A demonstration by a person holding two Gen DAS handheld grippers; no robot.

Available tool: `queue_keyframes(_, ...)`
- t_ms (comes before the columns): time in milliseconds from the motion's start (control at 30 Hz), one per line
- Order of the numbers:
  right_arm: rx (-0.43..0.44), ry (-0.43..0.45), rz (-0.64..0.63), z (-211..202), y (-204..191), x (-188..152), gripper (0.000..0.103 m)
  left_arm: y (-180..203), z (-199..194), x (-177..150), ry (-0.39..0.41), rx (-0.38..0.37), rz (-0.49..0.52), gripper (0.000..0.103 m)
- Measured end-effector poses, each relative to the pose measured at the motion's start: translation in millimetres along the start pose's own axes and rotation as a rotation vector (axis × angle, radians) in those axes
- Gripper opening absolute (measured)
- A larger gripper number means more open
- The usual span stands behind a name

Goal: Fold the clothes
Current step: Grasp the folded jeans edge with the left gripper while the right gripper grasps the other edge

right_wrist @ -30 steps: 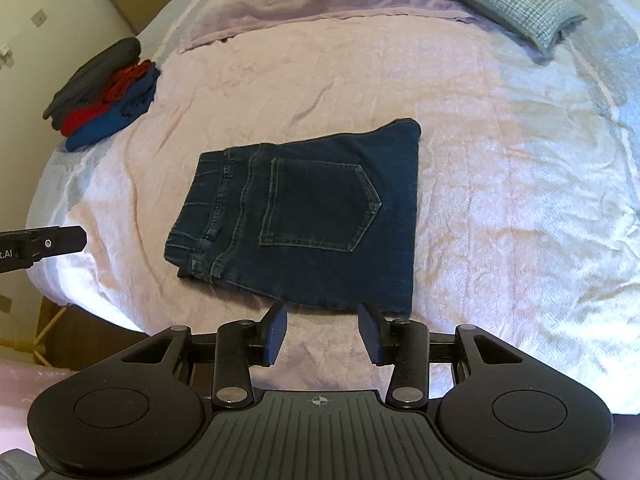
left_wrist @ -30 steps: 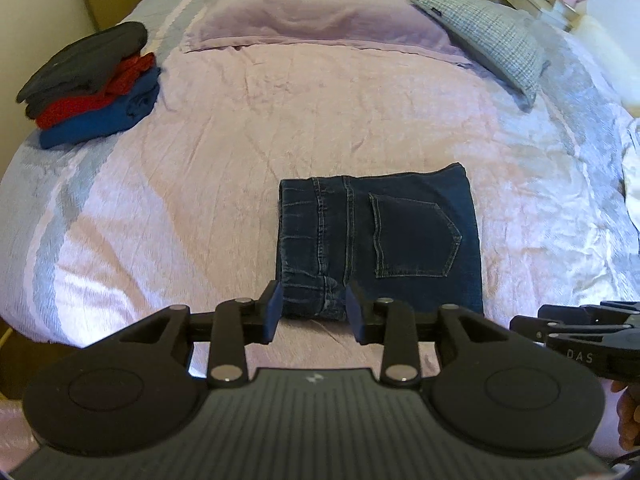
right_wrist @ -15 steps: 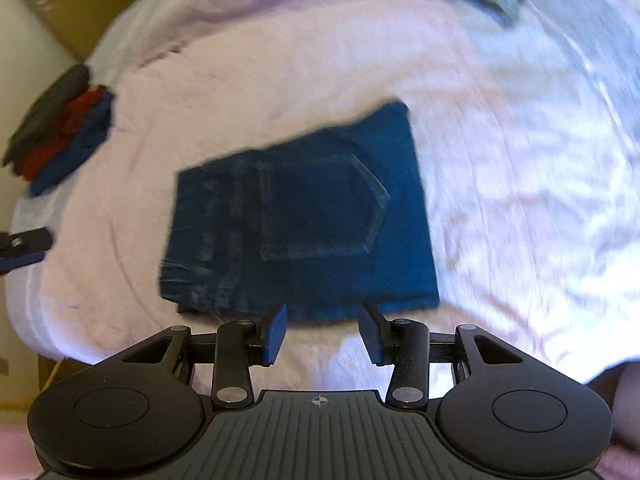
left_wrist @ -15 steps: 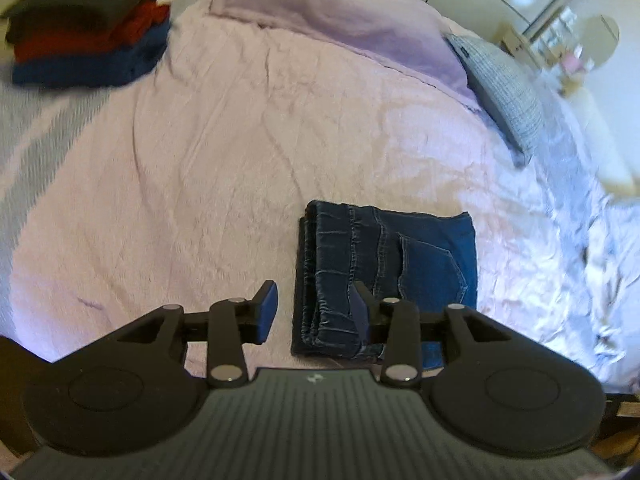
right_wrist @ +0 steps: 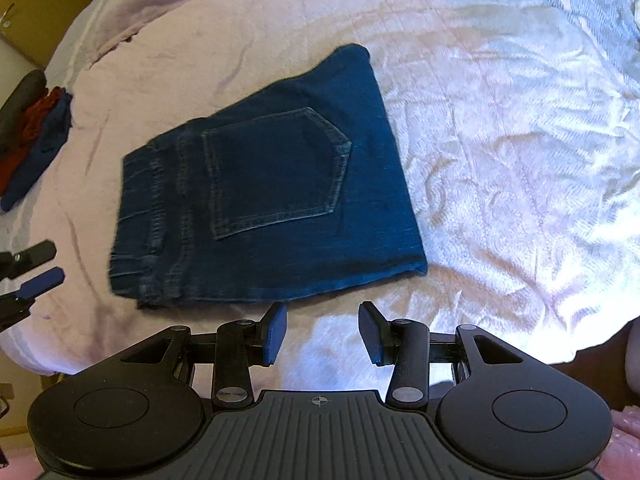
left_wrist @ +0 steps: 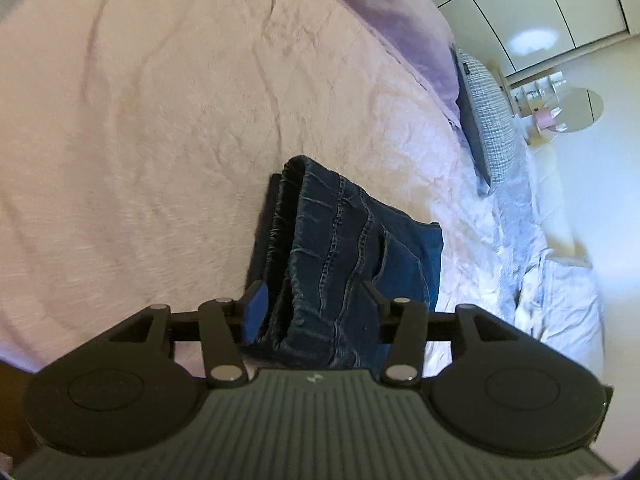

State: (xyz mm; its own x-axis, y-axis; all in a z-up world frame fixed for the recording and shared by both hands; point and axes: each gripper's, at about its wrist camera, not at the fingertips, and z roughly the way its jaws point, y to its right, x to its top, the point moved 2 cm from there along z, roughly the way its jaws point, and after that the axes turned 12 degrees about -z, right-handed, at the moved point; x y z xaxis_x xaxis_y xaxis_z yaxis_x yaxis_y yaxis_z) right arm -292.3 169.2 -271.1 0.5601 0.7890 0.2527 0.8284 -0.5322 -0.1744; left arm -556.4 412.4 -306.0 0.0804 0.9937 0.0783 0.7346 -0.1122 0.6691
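Dark blue jeans (right_wrist: pixel 272 184), folded into a rectangle with a back pocket on top, lie on the pink bedspread (right_wrist: pixel 500 140). In the left wrist view the waistband end of the jeans (left_wrist: pixel 344 248) lies between the fingers of my left gripper (left_wrist: pixel 314 304), which is open and low at that edge. The left gripper's fingertips (right_wrist: pixel 40 276) also show apart at the left edge of the right wrist view. My right gripper (right_wrist: pixel 323 328) is open just short of the jeans' near long edge, with only bedspread between its fingers.
A stack of folded black, red and blue clothes (right_wrist: pixel 28 136) sits at the bed's far left. A purple pillow (left_wrist: pixel 400 20) and a checked pillow (left_wrist: pixel 486 112) lie at the head. Crumpled white fabric (left_wrist: pixel 560 300) lies beyond the jeans. The bed's near edge runs under both grippers.
My left gripper has swung round to the waistband end of the jeans, dropped low and spread its fingers around that edge. The right gripper has come slightly closer to the near edge.
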Motion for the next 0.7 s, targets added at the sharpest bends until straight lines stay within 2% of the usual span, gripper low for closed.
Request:
queue_keyframes(100, 0.006, 0.017, 0.028, 16, 17, 7, 0.045, -8, 25, 6, -0.021, -0.034, -0.014, 0.050)
queue_keyframes(133, 0.014, 0.035, 0.043, 19, 23, 10, 0.049, -10, 33, 8, -0.028, -0.046, -0.019, 0.053)
queue_keyframes(167, 0.026, 0.061, 0.062, 22, 30, 13, 0.061, -13, 41, 10, -0.035, -0.057, -0.023, 0.053)
queue_keyframes(233, 0.050, 0.113, 0.099, 27, 44, 20, 0.072, -18, 58, 14, -0.049, -0.080, -0.032, 0.053)
queue_keyframes(367, 0.101, 0.181, 0.136, 38, 68, 30, 0.072, -28, 83, 19, -0.084, -0.093, -0.027, 0.057)
queue_keyframes(500, 0.121, 0.188, 0.135, 48, 81, 34, 0.072, -44, 96, 22, -0.102, -0.105, -0.070, 0.059)
queue_keyframes(700, 0.152, 0.198, 0.132, 63, 99, 41, 0.072, -46, 108, 19, -0.124, -0.127, -0.036, 0.066)
